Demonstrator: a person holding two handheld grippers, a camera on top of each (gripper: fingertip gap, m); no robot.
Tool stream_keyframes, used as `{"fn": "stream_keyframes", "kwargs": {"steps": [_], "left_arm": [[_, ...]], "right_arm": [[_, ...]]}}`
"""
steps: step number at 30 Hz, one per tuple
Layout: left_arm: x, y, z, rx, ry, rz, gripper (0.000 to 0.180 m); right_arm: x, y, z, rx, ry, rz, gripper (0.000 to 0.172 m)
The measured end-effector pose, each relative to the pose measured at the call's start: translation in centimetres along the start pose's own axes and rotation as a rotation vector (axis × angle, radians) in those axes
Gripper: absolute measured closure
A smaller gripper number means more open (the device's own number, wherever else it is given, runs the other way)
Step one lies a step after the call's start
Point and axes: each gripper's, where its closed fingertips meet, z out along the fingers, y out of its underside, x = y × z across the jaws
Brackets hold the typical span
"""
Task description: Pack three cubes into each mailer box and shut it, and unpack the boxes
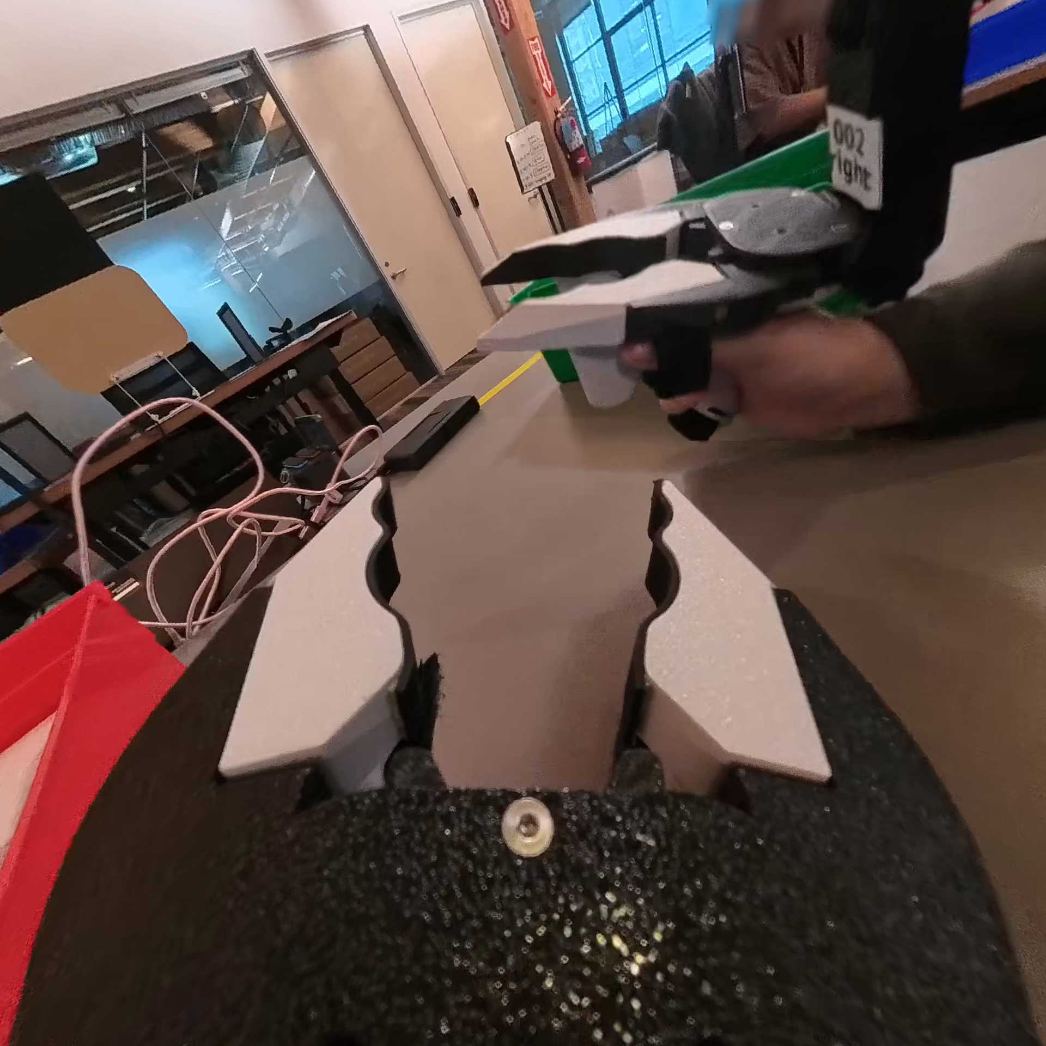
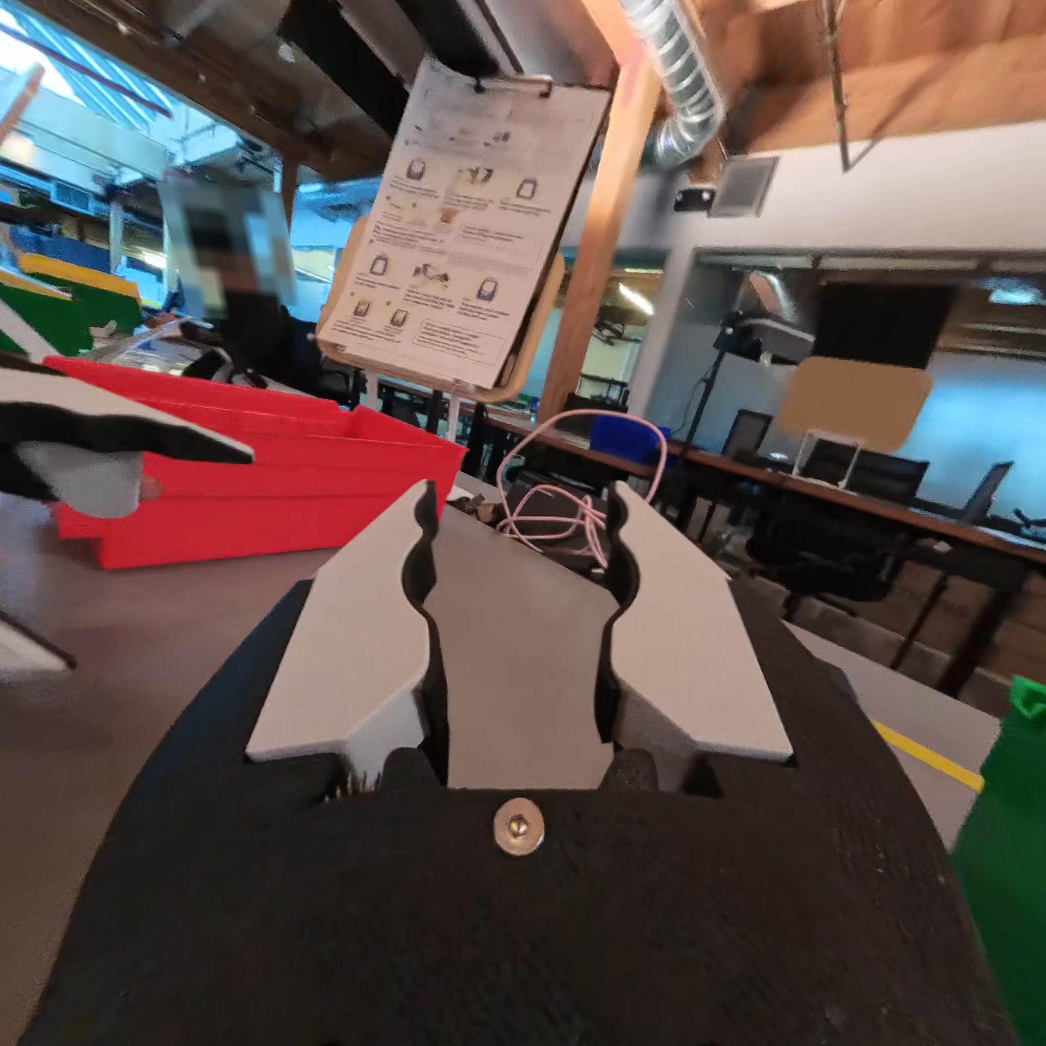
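Observation:
My left gripper point(image 1: 521, 492) is open and empty, low over the grey table point(image 1: 849, 537). My right gripper point(image 1: 492, 311), held in a person's hand, hovers above the table to the upper right, its jaws apart with nothing between them. In the right wrist view my right gripper point(image 2: 523, 492) is open and empty, pointing past the table edge. One finger of my left gripper point(image 2: 141, 436) shows at the far left in front of a red bin point(image 2: 254, 498). No cube or mailer box shows in either view.
The red bin point(image 1: 68, 707) is at my left. A green bin point(image 1: 557, 362) stands behind the right gripper and also shows in the right wrist view point(image 2: 1013, 821). A black box point(image 1: 433, 433) and pink cable point(image 1: 226, 521) lie at the table edge. A clipboard point(image 2: 458, 238) stands behind.

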Motion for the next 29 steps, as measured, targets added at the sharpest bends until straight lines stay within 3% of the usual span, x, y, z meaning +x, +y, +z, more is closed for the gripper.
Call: {"fn": "stream_keyframes", "kwargs": {"steps": [8,11,14,18,20,24,26,29], "left_arm": [[-1.0,-1.0,-0.6,0.036,-0.017,-0.108,0.083],[0.4,-4.3,-1.1,0.102,0.081,-0.303,0.078],[0.5,-6.6,-1.9,0.064,0.104,-0.246,0.064],[-5.0,-6.9,-4.2,-0.110,0.015,-0.212,0.021],[-9.1,-6.6,-5.5,-0.152,-0.043,-0.154,0.021],[-17.0,-3.3,-6.4,-0.363,-0.006,-0.012,0.034],[-19.5,0.4,-5.8,-0.539,0.099,-0.023,0.022],[-21.1,7.1,-4.6,-0.807,0.298,-0.068,0.022]], "right_arm": [[-2.2,-0.6,-0.6,0.064,-0.097,-0.050,0.079],[-2.4,-0.5,-0.5,0.061,-0.109,-0.039,0.073],[-2.2,-1.0,-0.6,0.087,-0.110,0.002,0.063],[-2.3,-1.3,-0.5,0.109,-0.137,0.090,0.042],[-2.4,-1.2,-0.4,0.109,-0.151,0.110,0.042],[-2.7,-1.1,-0.3,0.102,-0.164,0.108,0.042],[-2.8,-1.0,-0.3,0.096,-0.167,0.104,0.042],[-3.0,-0.7,-0.1,0.085,-0.179,0.098,0.042]]}}
